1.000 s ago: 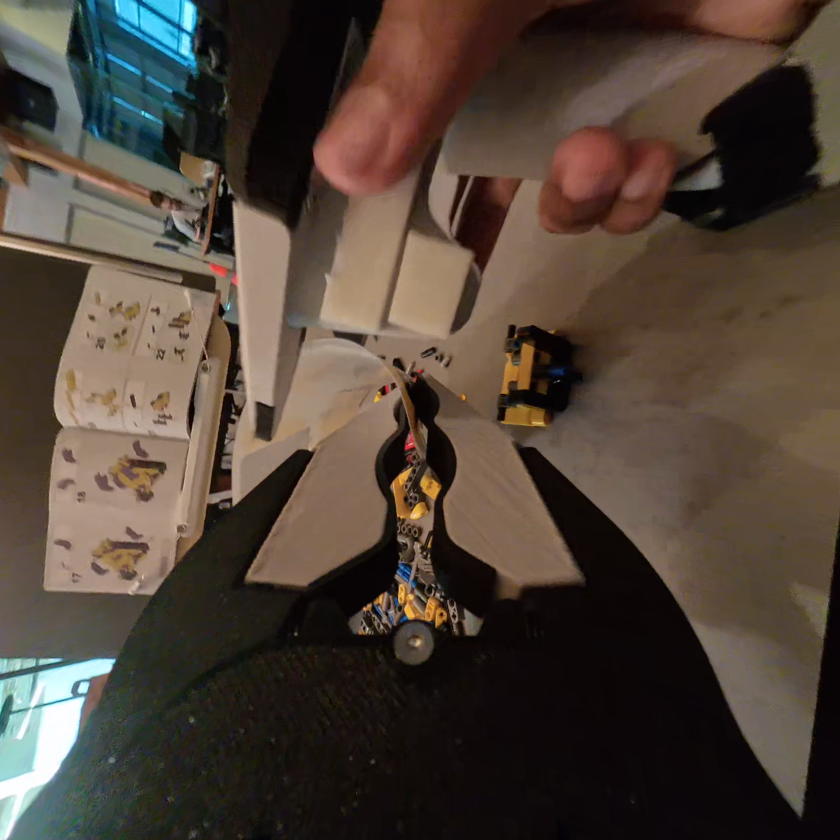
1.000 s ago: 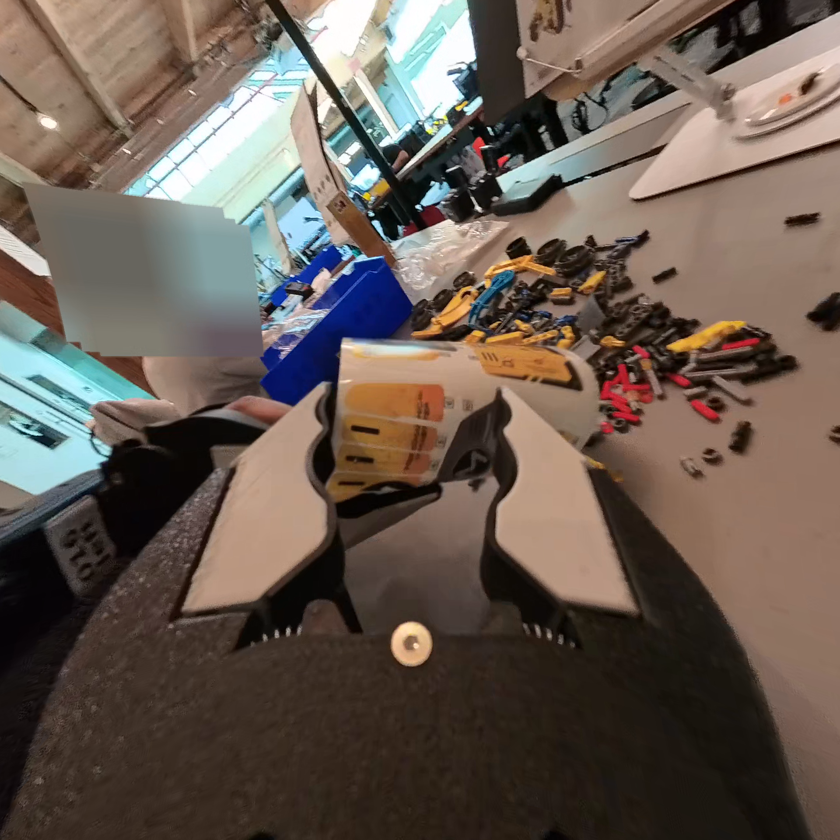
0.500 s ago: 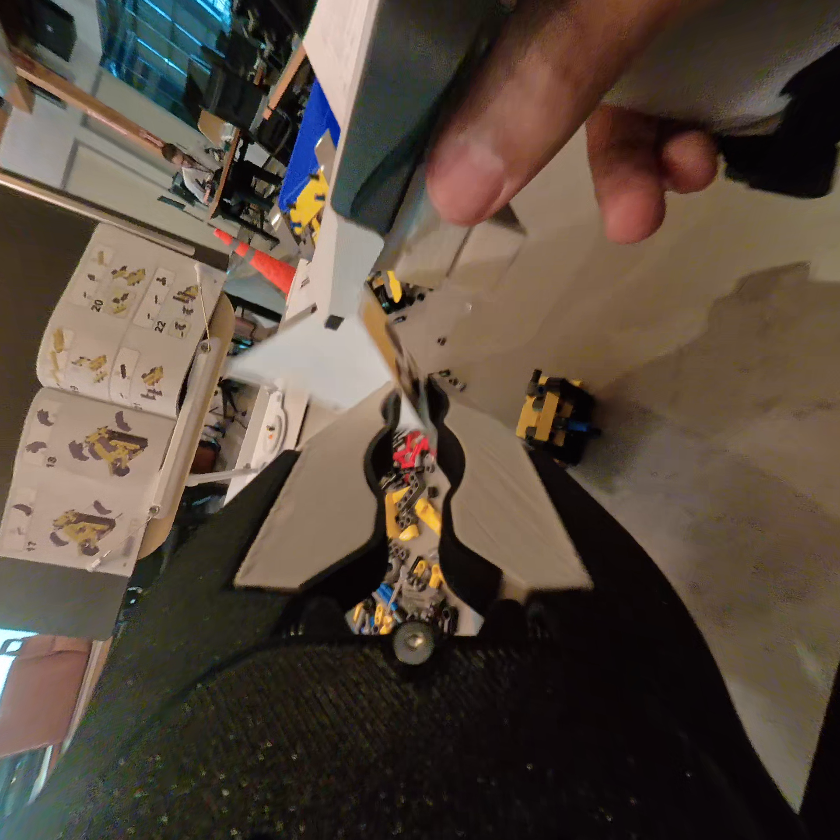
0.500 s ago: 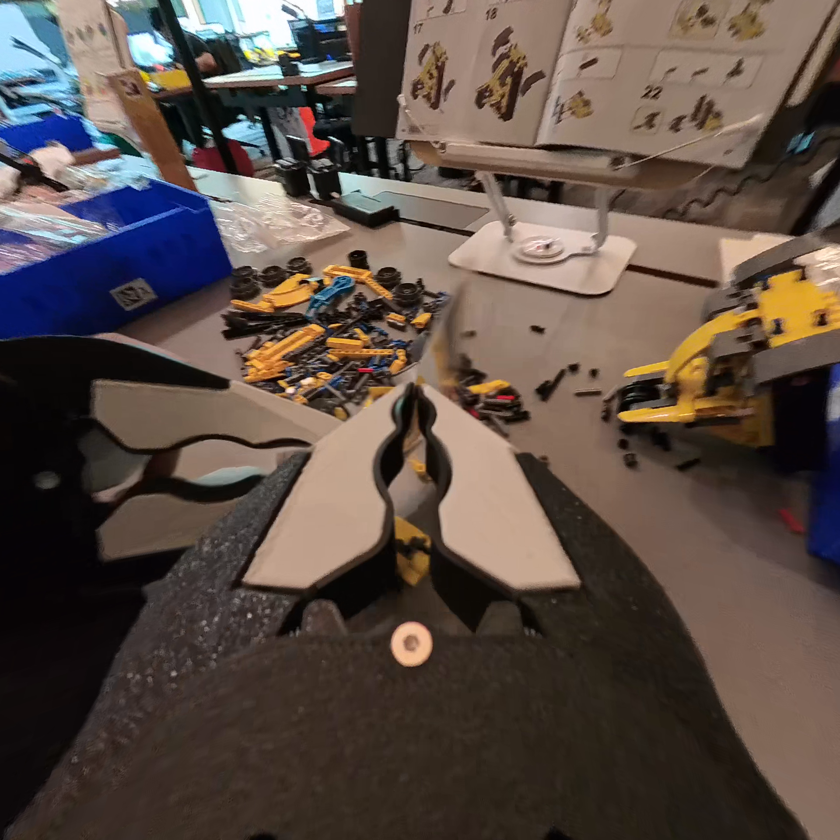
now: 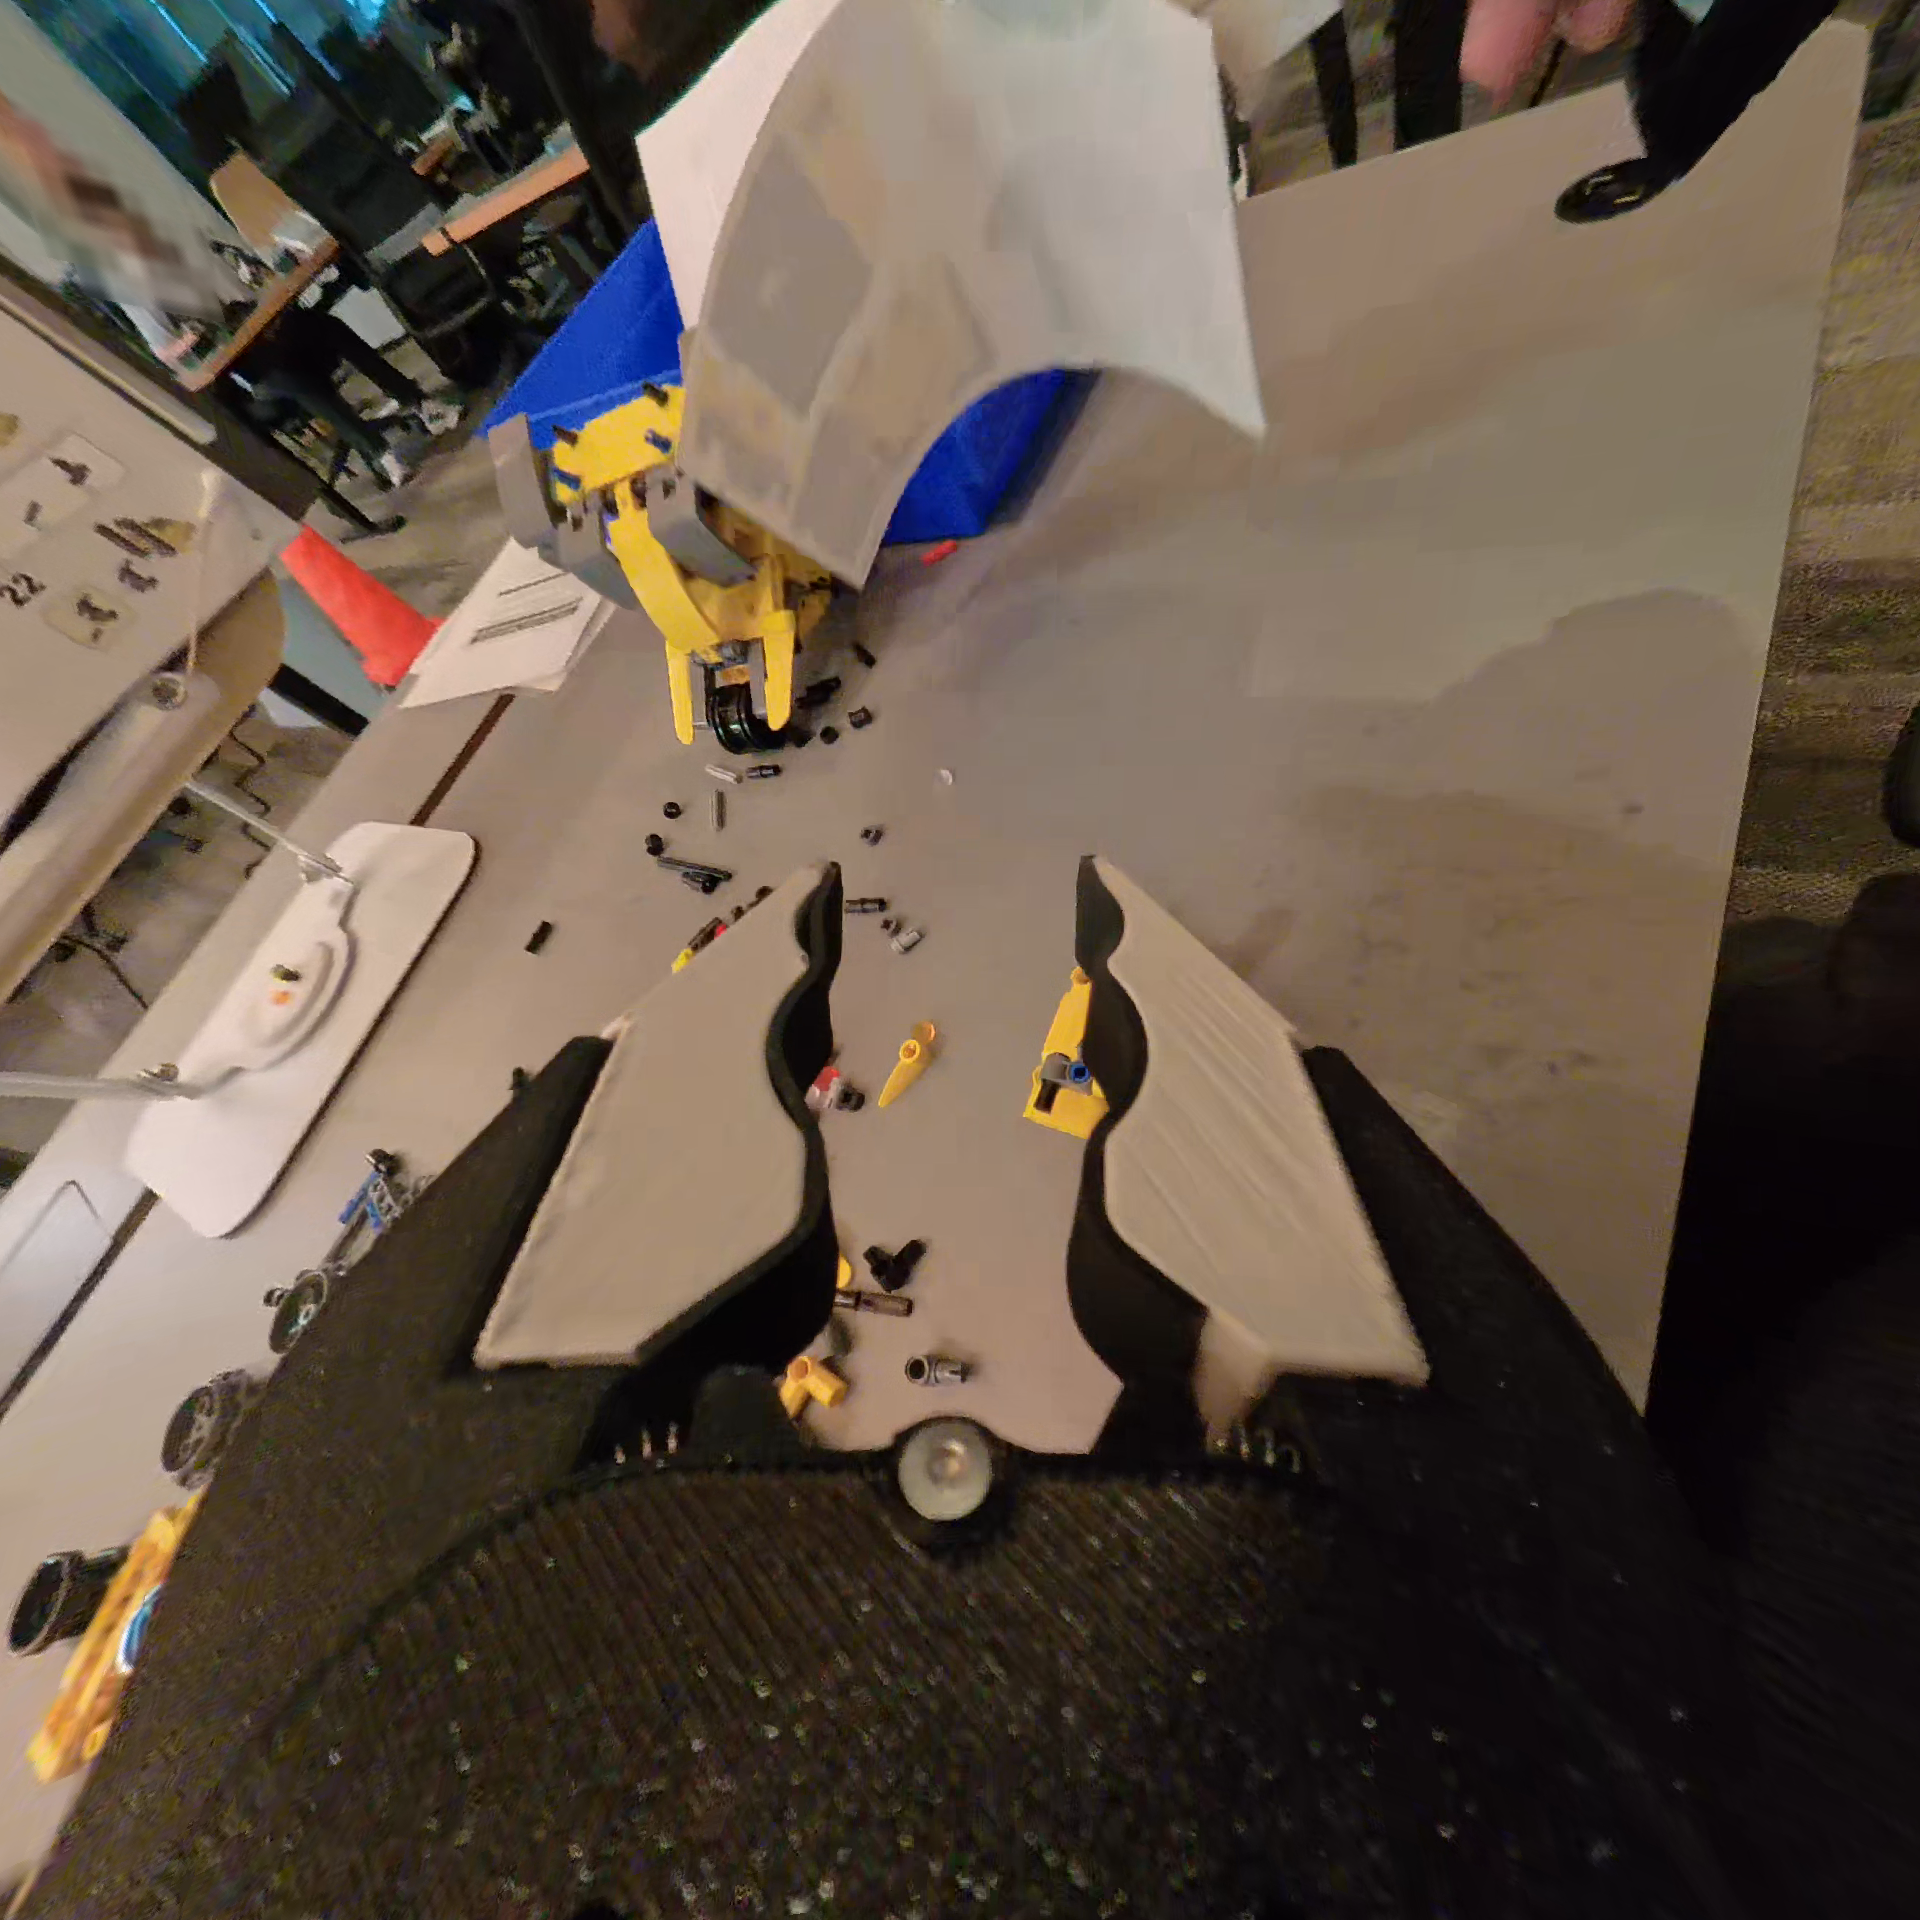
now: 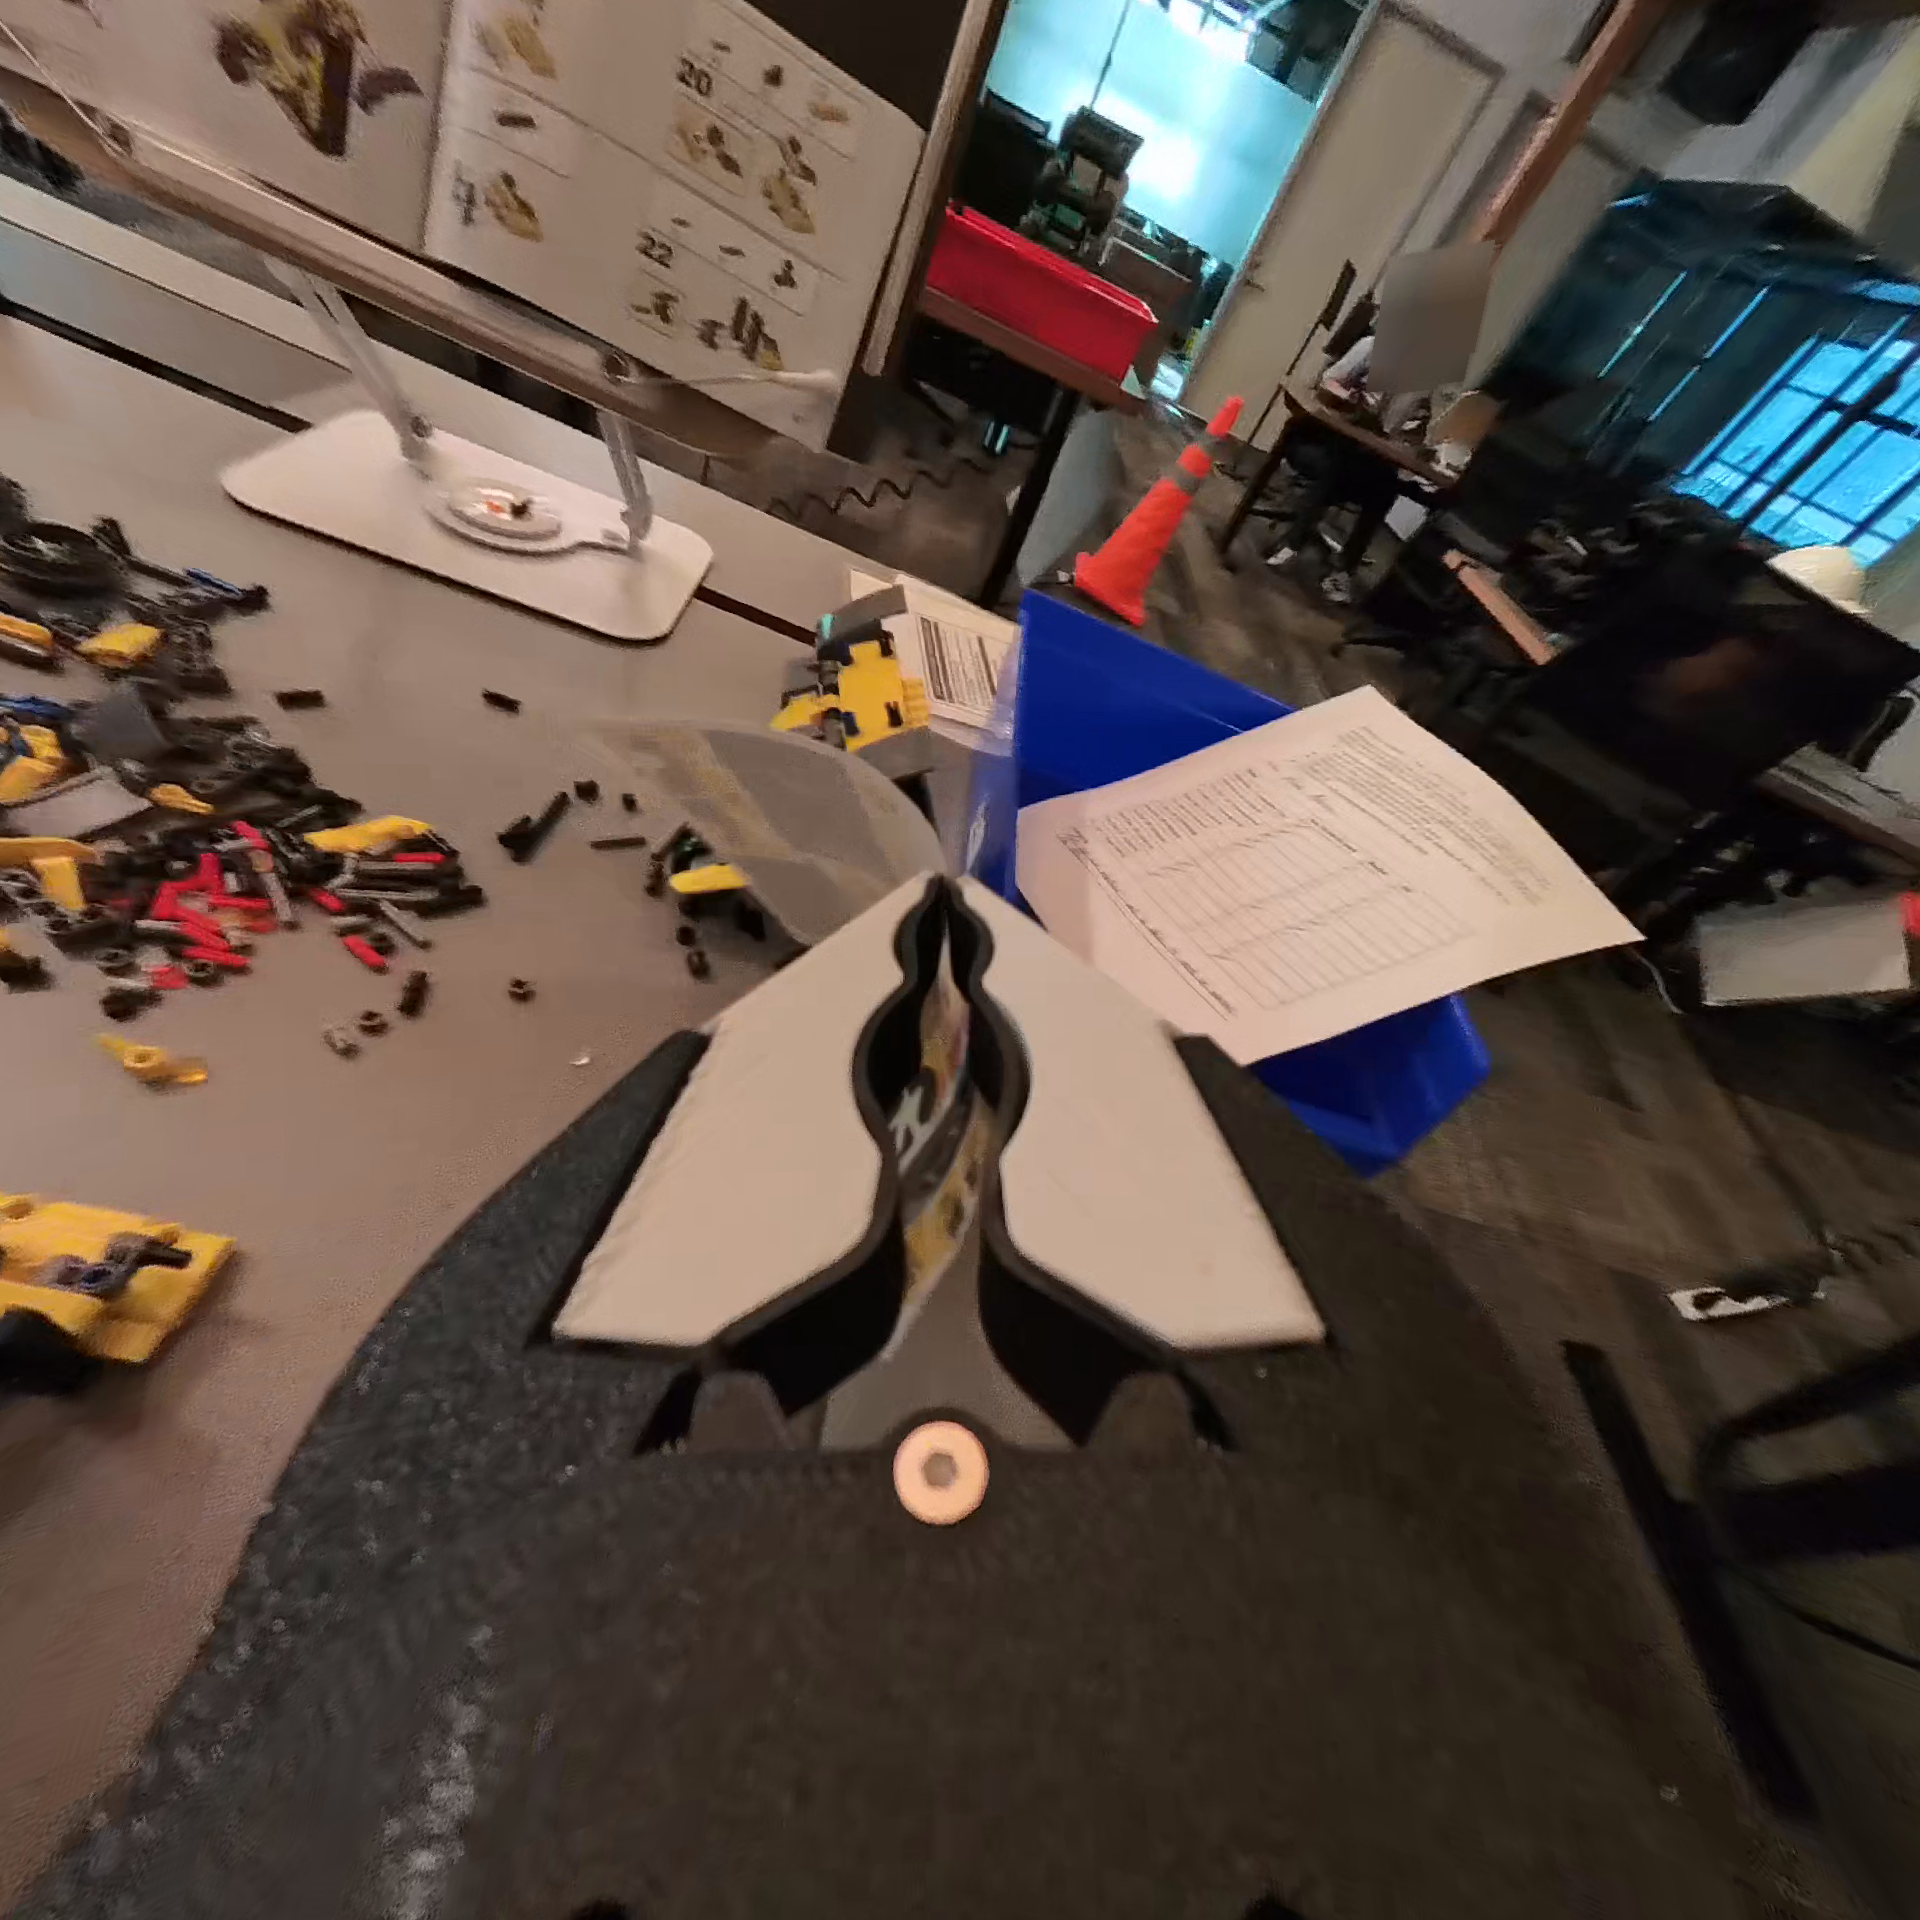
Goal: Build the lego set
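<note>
Released by left tongs (image 5: 956, 883), seemingly, sticker sheet (image 6: 790, 821) hangs from right tongs (image 6: 948, 894).

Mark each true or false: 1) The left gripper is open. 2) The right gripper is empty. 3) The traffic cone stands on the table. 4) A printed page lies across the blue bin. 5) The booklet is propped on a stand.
1) True: the left gripper has its jaws apart over loose parts.
2) False: the right gripper is shut on a curled sheet.
3) False: the cone stands on the floor beyond the table.
4) True: the page rests on the bin.
5) True: the booklet sits on a stand.
</note>
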